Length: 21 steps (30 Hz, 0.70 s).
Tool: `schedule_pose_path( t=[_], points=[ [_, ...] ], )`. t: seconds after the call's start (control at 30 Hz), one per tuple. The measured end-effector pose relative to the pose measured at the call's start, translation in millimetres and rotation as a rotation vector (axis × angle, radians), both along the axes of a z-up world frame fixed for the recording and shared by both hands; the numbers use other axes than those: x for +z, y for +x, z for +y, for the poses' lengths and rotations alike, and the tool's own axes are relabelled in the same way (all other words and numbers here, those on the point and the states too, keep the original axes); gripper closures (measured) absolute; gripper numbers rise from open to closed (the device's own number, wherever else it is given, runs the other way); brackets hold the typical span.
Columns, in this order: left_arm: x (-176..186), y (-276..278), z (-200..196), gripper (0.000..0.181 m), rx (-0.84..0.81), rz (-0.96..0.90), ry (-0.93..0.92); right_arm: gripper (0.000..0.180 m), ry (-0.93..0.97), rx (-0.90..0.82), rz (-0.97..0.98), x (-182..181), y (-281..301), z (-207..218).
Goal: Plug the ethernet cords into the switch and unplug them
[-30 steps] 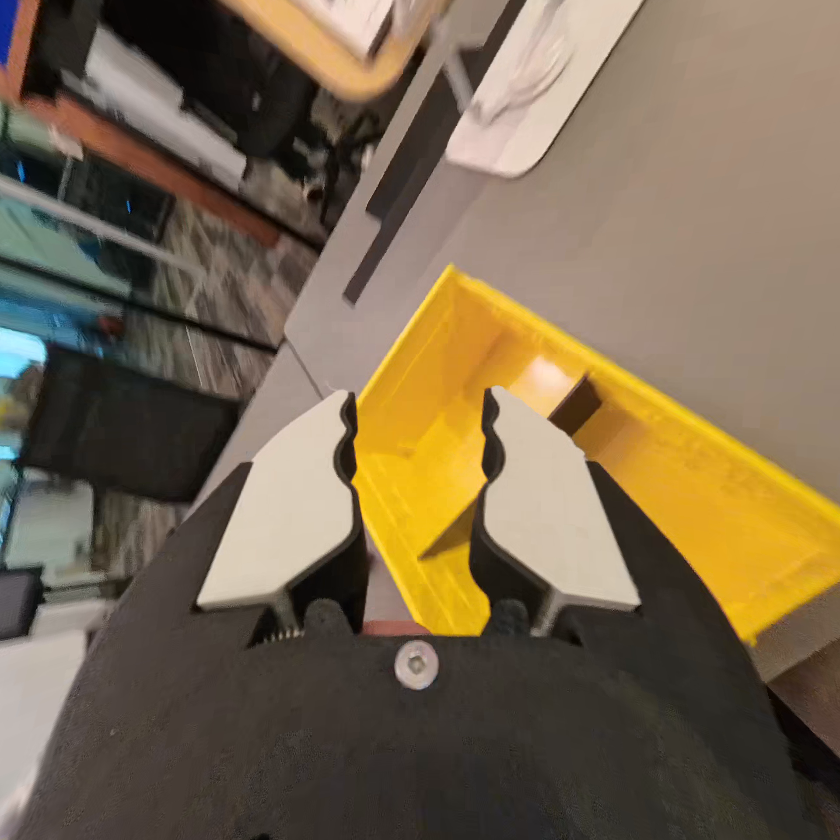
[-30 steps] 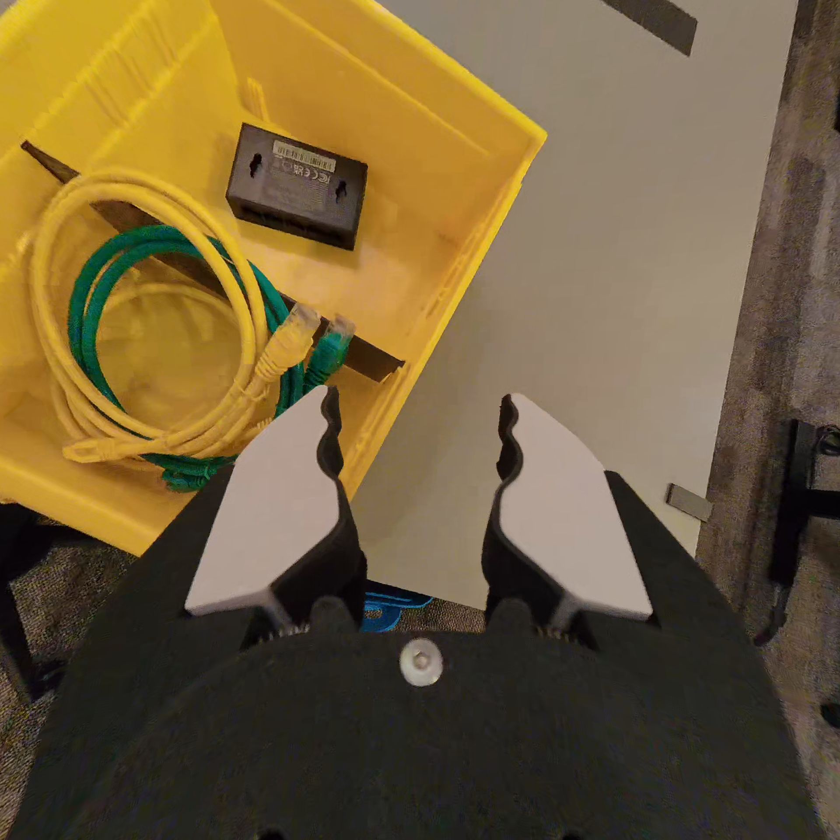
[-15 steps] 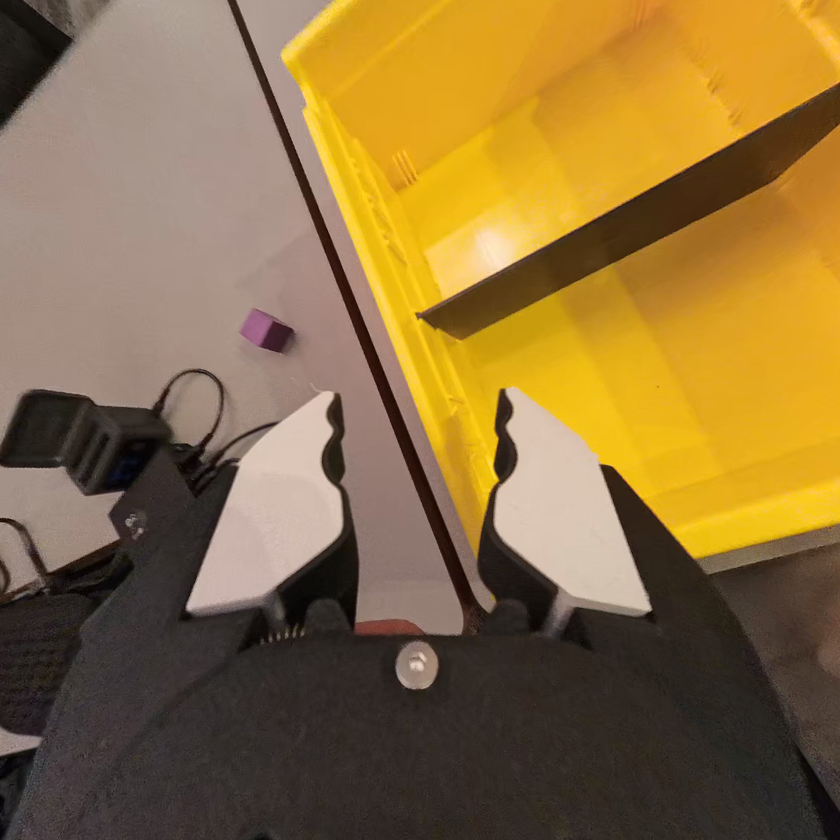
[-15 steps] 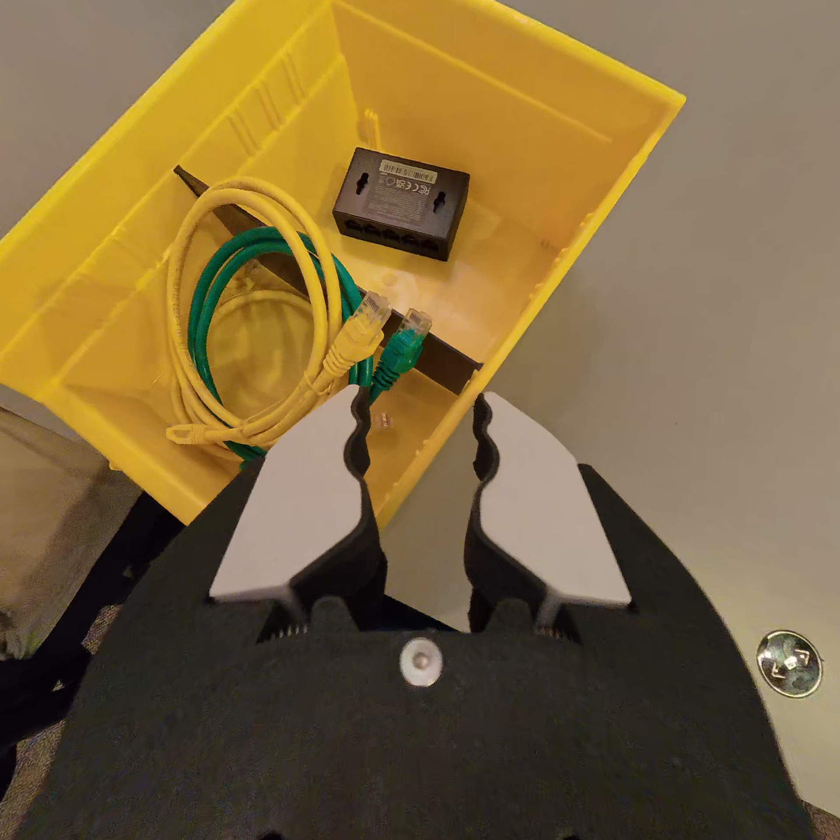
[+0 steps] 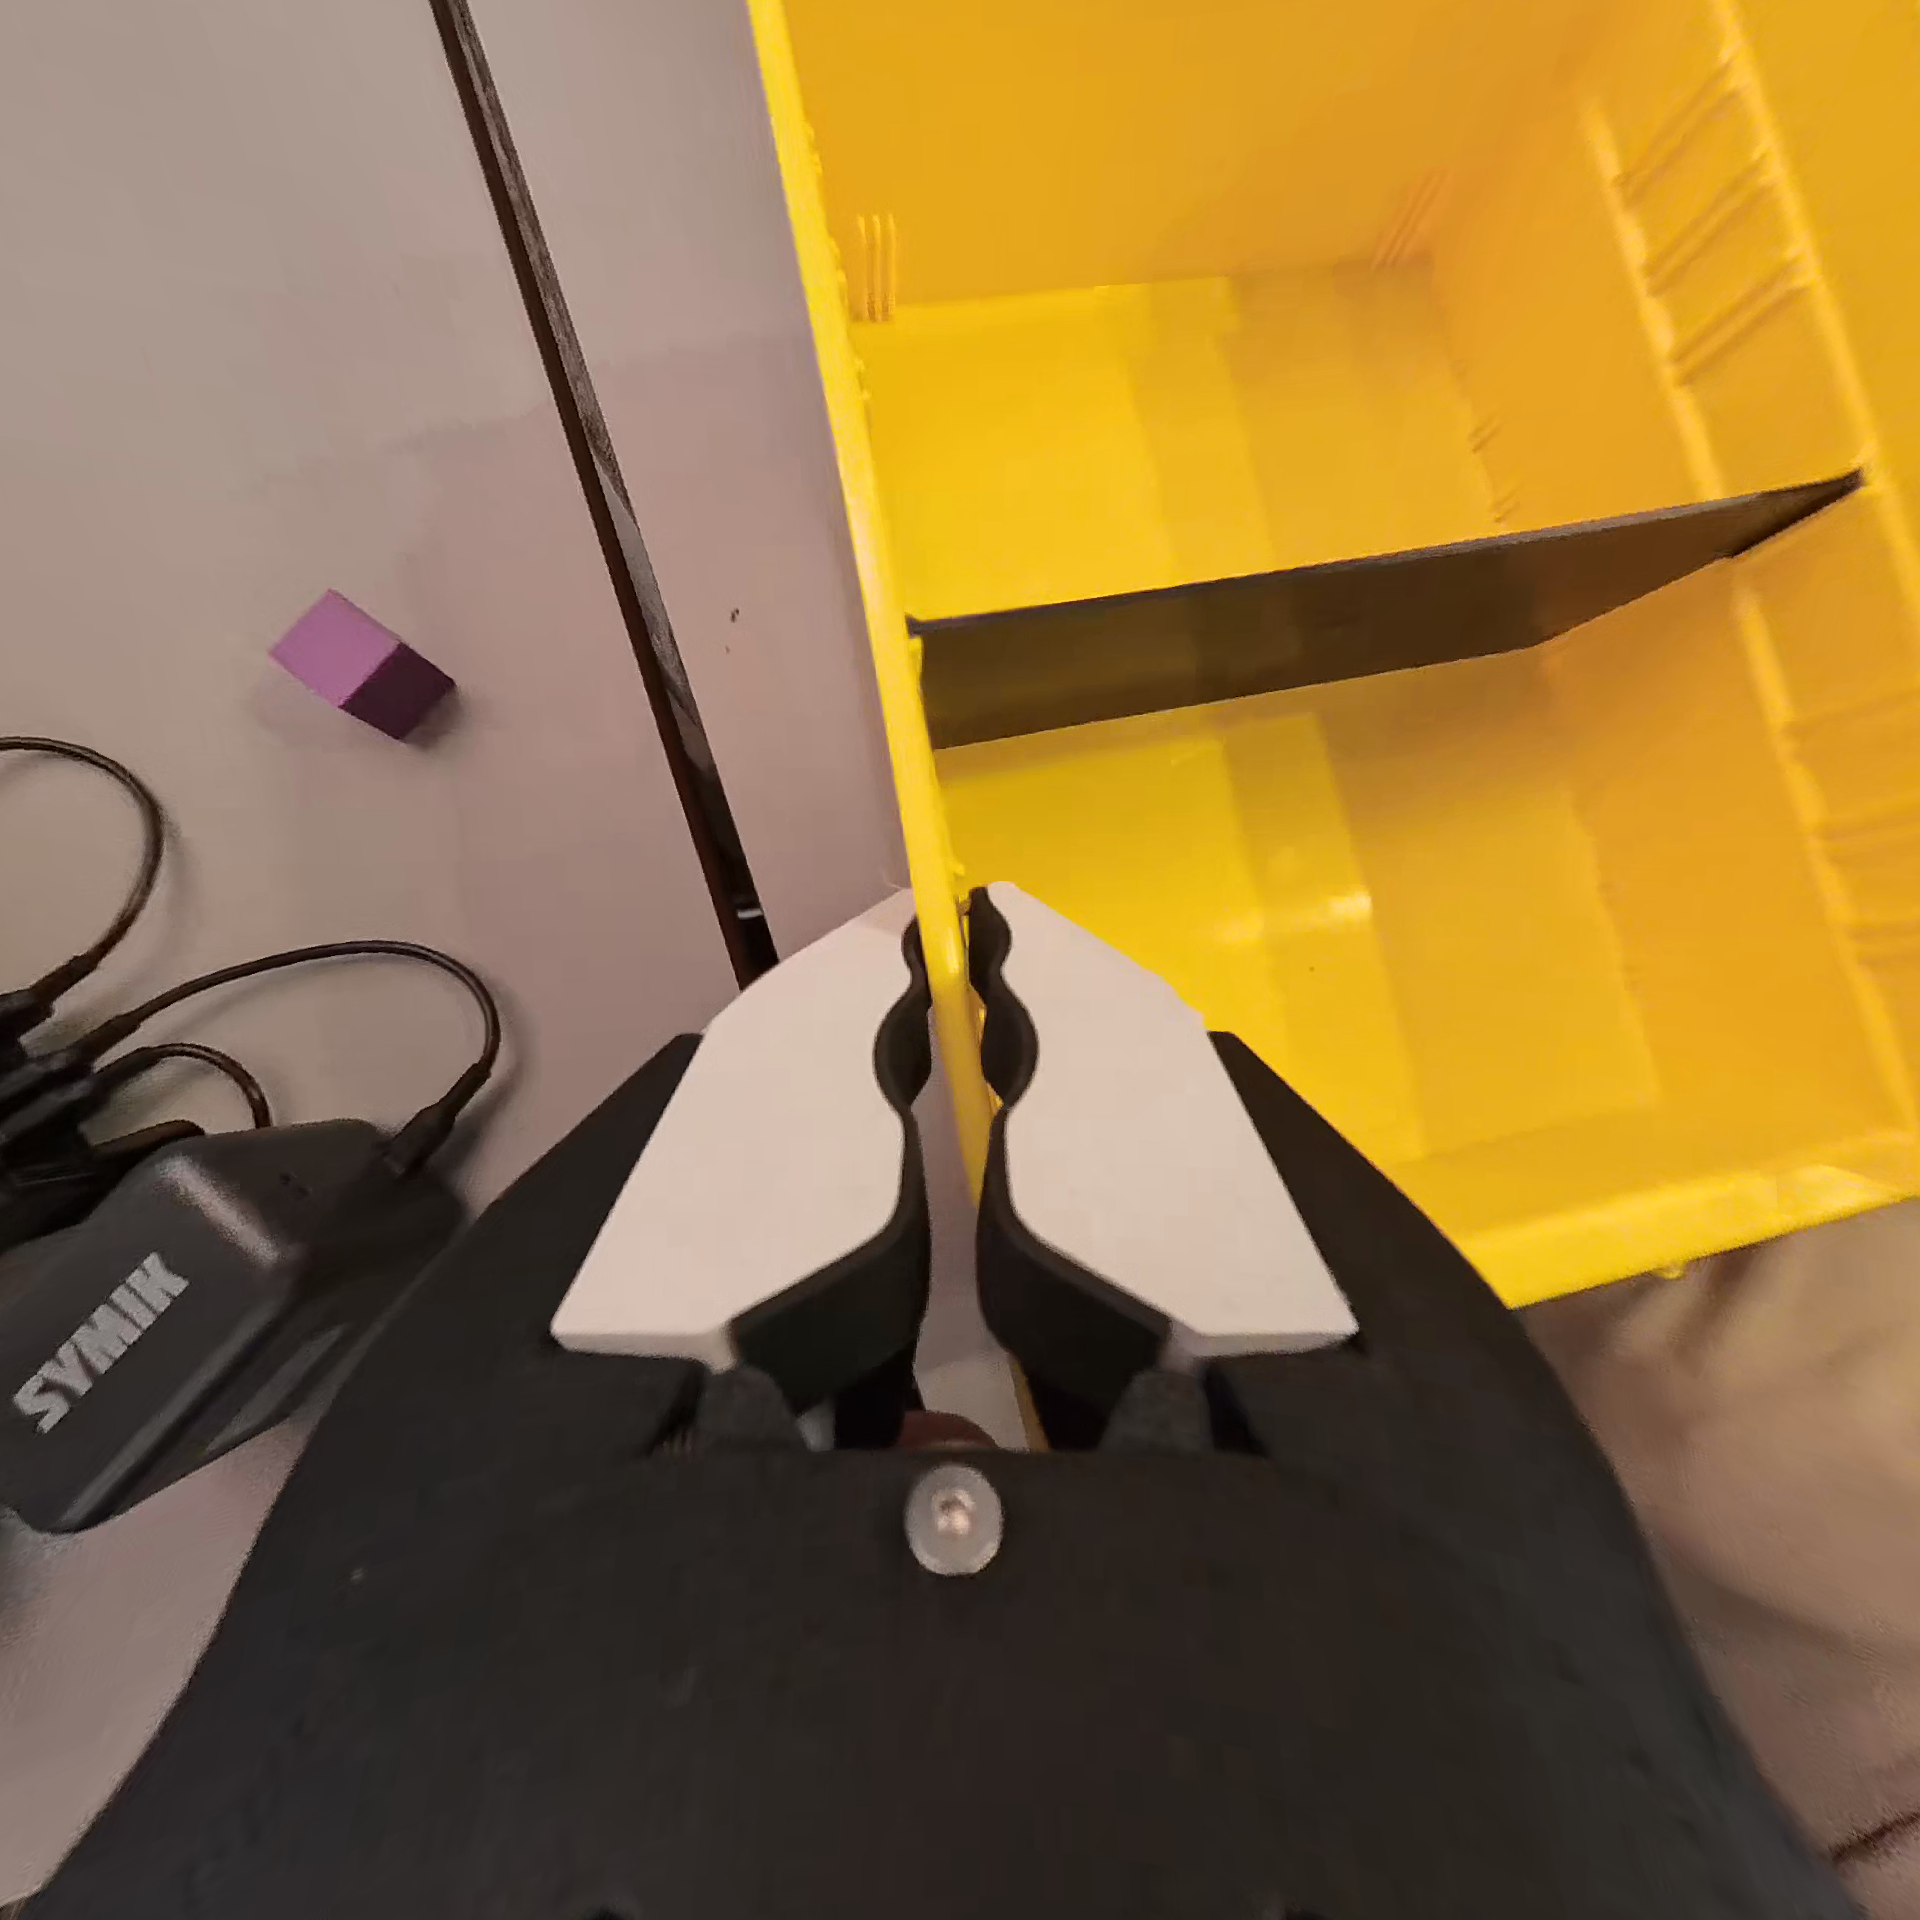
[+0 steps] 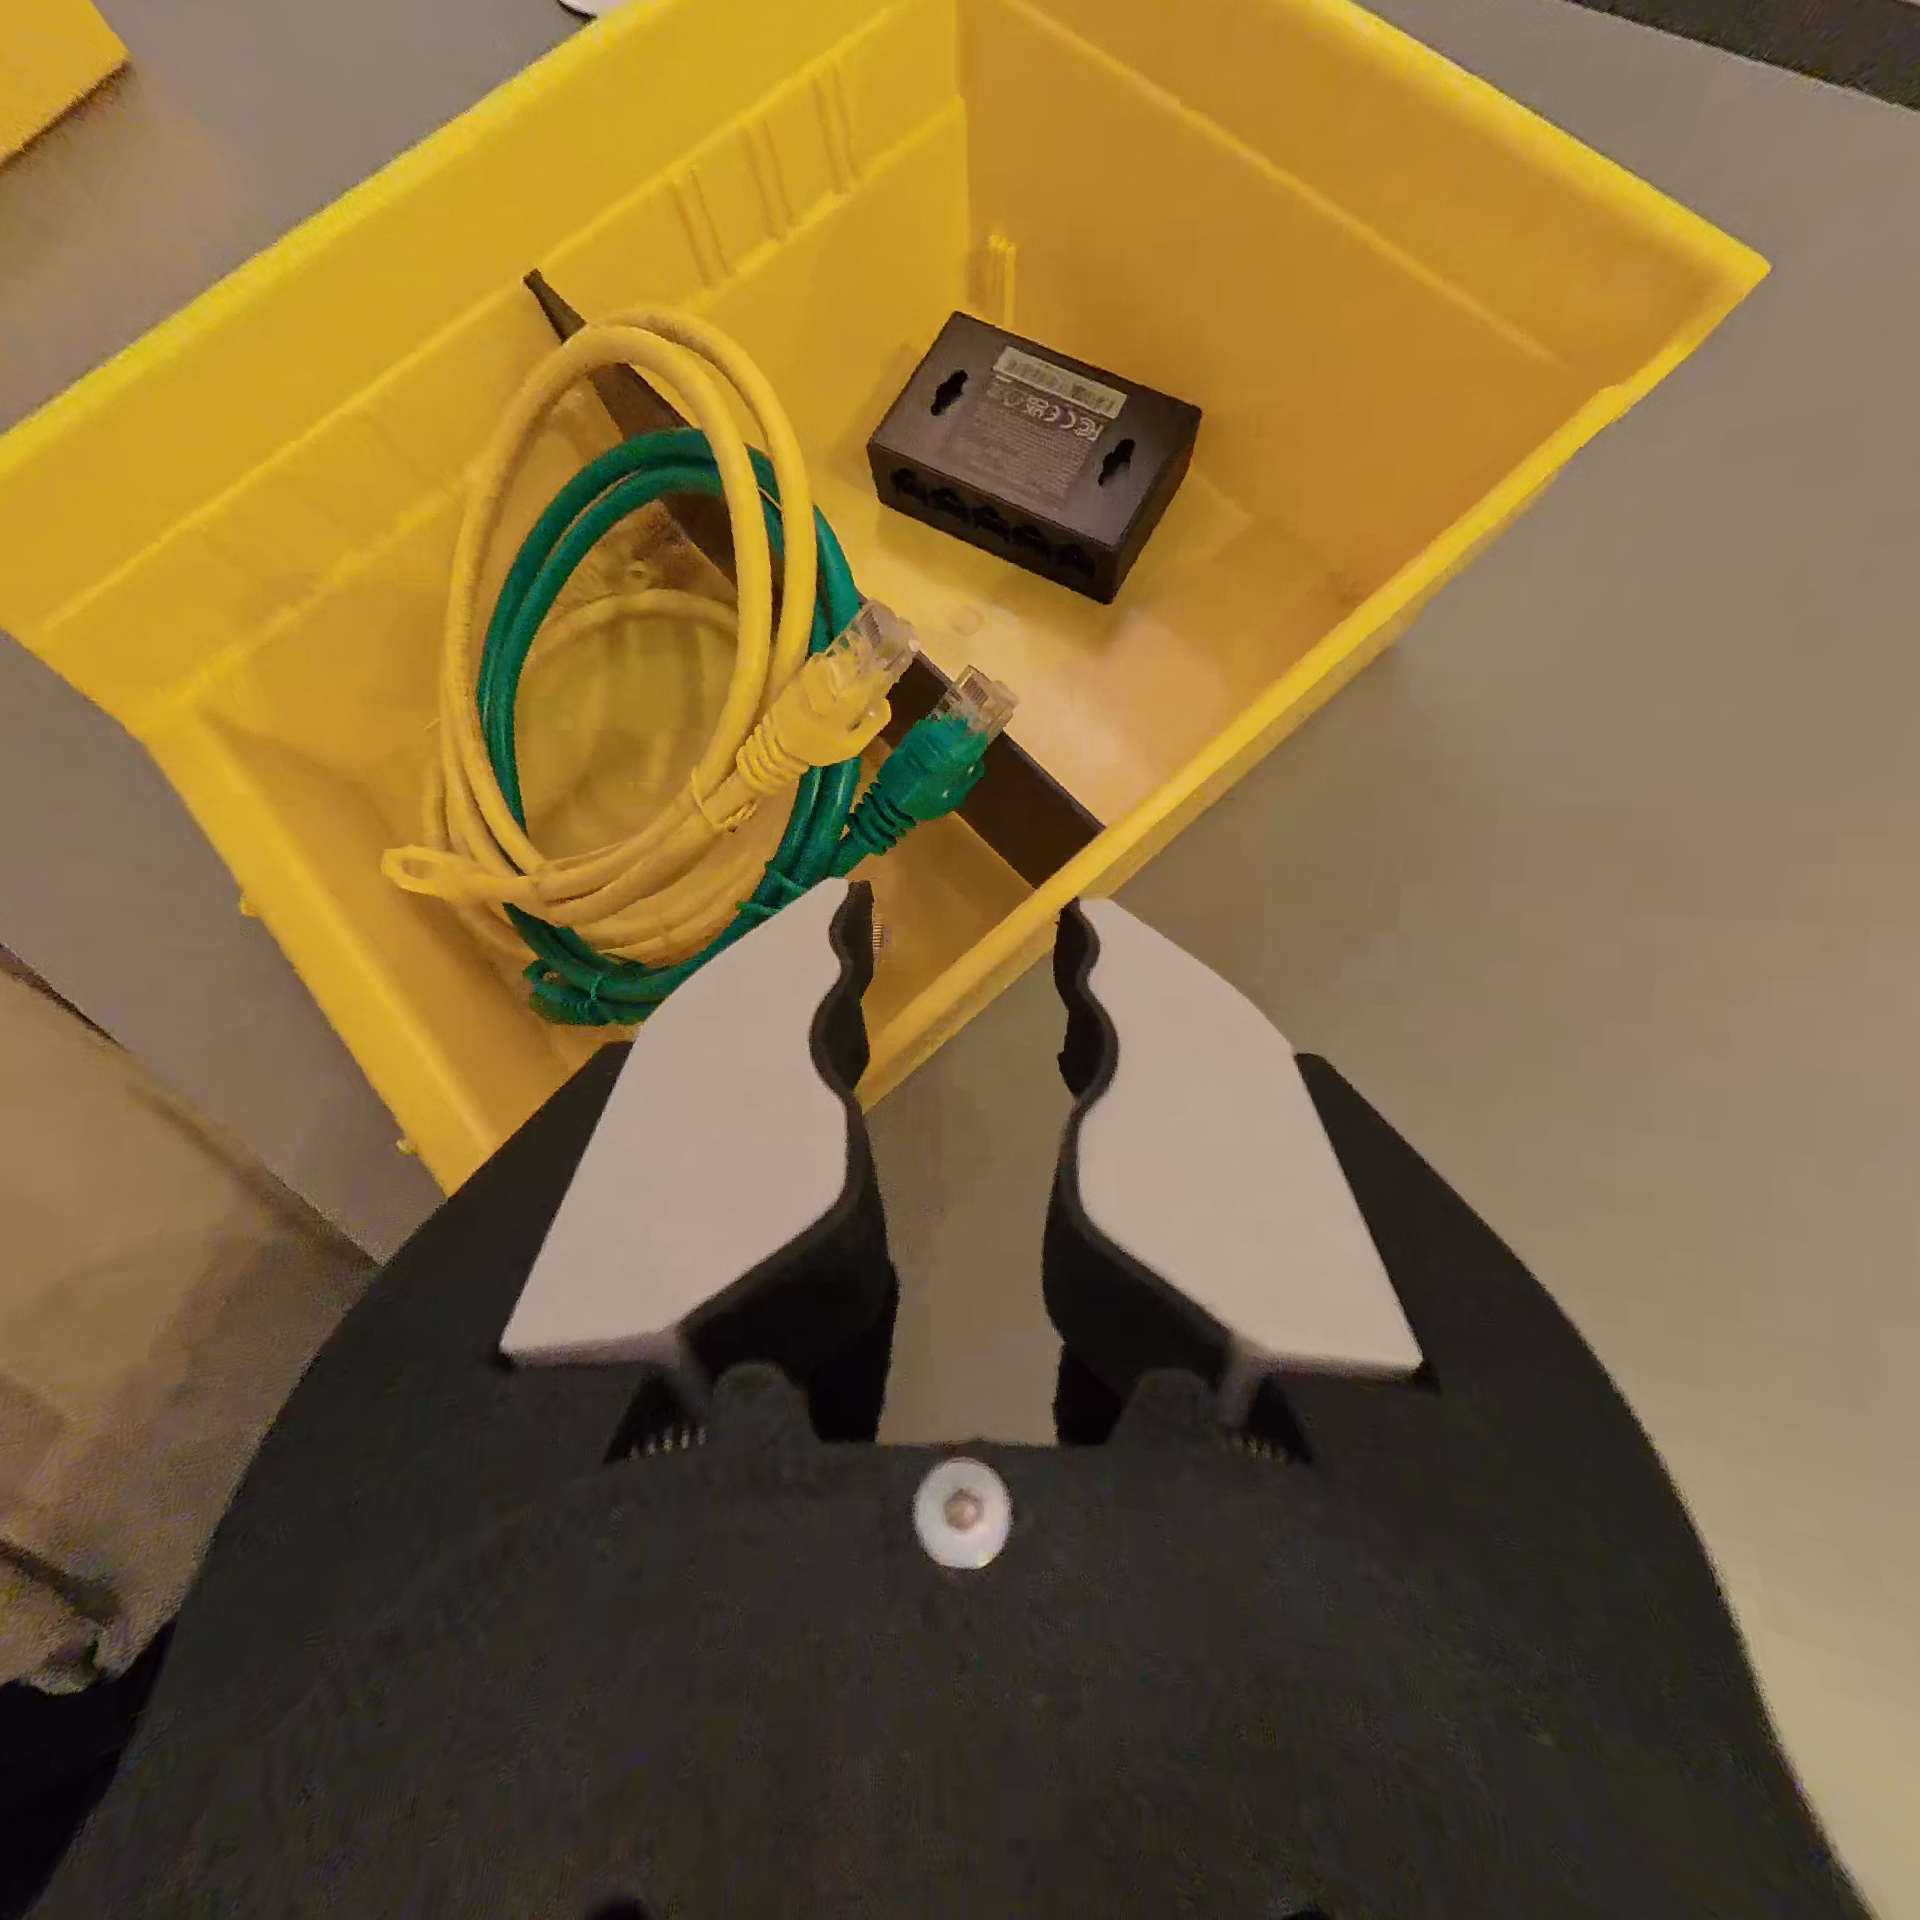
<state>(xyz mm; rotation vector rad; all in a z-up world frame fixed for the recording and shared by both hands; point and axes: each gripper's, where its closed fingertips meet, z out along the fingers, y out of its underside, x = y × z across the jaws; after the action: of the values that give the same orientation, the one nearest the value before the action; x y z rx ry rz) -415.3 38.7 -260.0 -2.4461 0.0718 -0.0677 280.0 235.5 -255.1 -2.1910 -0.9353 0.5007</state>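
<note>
In the right wrist view a yellow bin (image 6: 1351,156) holds a black switch (image 6: 1039,457) in its far compartment. A coiled yellow cord (image 6: 623,343) and a coiled green cord (image 6: 540,582) lie in the near one, their plugs resting on the black divider (image 6: 1029,810). My right gripper (image 6: 964,914) is open and straddles the bin's near right wall, left finger inside, right finger outside. In the left wrist view my left gripper (image 5: 948,914) is shut on the left wall of an empty yellow bin (image 5: 831,312) with a black divider (image 5: 1351,634).
Both bins sit on a grey table. Left of the empty bin are a dark table seam (image 5: 582,416), a purple cube (image 5: 358,665) and a black power adapter (image 5: 177,1309) with cables. Another yellow piece (image 6: 42,73) shows at the far left of the right wrist view. The left gripper's tips are roughly 70 cm from the right gripper's. The black power adapter (image 5: 177,1309) lies around 20 cm away from my left fingertips.
My left gripper swung to the empty bin's left wall and closed on it. My right gripper moved in over the other bin's wall and its jaws narrowed.
</note>
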Motion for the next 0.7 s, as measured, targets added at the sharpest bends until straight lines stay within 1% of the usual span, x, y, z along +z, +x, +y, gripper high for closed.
schedule_pose_path(
  t=[0.1,0.3,0.57,0.7],
  points=[
    [12.8,3.7,1.4,0.177,-0.002,-0.003,0.057,0.145,0.006,0.04,0.019,0.1,-36.9,4.1],
    [35.6,6.4,0.3,0.177,-0.004,0.014,0.141,0.145,-0.002,0.156,-0.044,-1.7,-98.2,5.9],
    [89.2,13.1,-10.7,0.177,0.0,-0.046,0.334,0.142,0.018,0.306,-0.08,-2.9,-186.4,-8.4],
    [113.4,12.1,-16.0,0.176,0.012,-0.042,0.409,0.143,0.039,0.368,-0.077,-1.9,-231.9,-15.2]
  ],
)
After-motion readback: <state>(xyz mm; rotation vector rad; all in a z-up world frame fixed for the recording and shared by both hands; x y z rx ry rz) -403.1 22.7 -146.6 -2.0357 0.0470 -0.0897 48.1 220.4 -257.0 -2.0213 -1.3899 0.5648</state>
